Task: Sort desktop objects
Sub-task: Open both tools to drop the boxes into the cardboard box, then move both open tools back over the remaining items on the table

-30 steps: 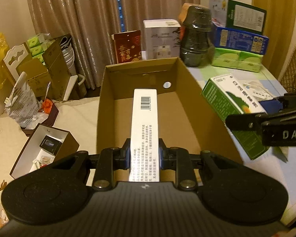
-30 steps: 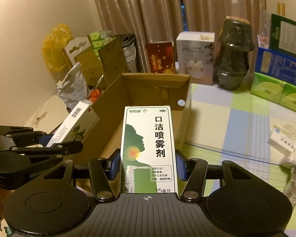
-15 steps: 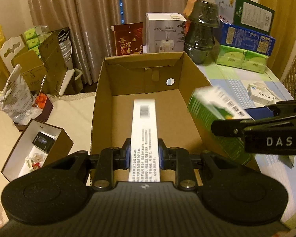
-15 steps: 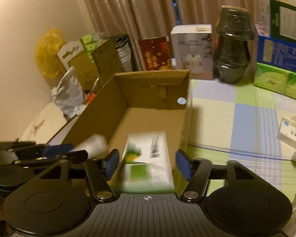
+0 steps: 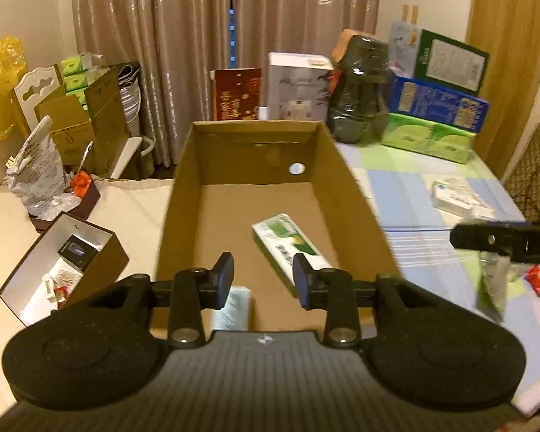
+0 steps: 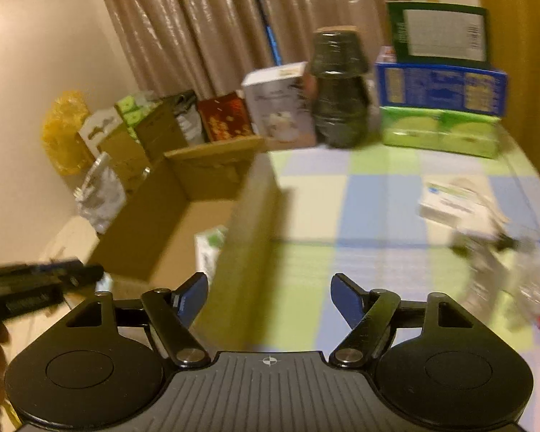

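The open cardboard box (image 5: 356,201) stands in front of me on the left of the table. A green and white spray carton (image 5: 288,241) lies flat on its floor. A long white carton (image 5: 232,306) lies at the near end, partly hidden behind my left fingers. My left gripper (image 5: 262,280) is open and empty above the box's near end. My right gripper (image 6: 270,298) is open and empty over the box's right wall (image 6: 248,237) and the checked tablecloth; it also shows in the left wrist view (image 5: 504,243). The spray carton shows blurred in the right wrist view (image 6: 208,252).
A white medicine packet (image 6: 453,205) and clear plastic wrappers (image 6: 500,266) lie on the checked tablecloth (image 6: 378,198) to the right. Stacked green and blue boxes (image 5: 435,108), a dark wrapped jar (image 5: 360,104) and a white box (image 5: 295,86) stand at the back. An open white box (image 5: 61,262) sits lower left.
Both grippers opened. The long white carton dropped from the left gripper and the green spray carton from the right into the cardboard box. The right gripper swung rightward toward the table.
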A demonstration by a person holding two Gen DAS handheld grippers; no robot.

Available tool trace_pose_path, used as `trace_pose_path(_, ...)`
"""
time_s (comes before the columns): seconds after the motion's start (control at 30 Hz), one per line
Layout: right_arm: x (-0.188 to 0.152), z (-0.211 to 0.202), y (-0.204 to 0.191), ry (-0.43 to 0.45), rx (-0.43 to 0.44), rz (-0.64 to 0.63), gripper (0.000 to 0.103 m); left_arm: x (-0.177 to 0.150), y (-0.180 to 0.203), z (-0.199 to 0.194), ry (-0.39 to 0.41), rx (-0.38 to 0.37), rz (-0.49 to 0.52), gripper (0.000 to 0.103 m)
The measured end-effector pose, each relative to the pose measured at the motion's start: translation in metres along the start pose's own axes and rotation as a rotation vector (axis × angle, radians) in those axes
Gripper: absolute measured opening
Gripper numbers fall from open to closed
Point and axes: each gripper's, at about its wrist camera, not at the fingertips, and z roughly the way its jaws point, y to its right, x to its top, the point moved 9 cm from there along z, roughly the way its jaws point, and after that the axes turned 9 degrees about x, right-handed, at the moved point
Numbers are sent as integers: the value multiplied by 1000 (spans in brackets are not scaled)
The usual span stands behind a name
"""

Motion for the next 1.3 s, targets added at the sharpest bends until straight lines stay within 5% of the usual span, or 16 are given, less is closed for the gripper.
trace_pose_path(0.33, -67, -89, 60, -41, -180, -15, 85, -30, 86, -66, 30, -113, 35, 47)
trace_pose_path(0.7, -99, -148, 106, -47, -280, -3, 96, -79, 181, -89, -41, -229, 94, 70)
trace_pose_path(1.1, -106, -167, 136, -35, -292, 51, 100, -95, 222, -89, -60, -234, 164, 93)
trace_pose_path(1.3, -111, -168, 148, -37, -297, 58, 101, -96, 227, -86, -59, -217, 191, 97)
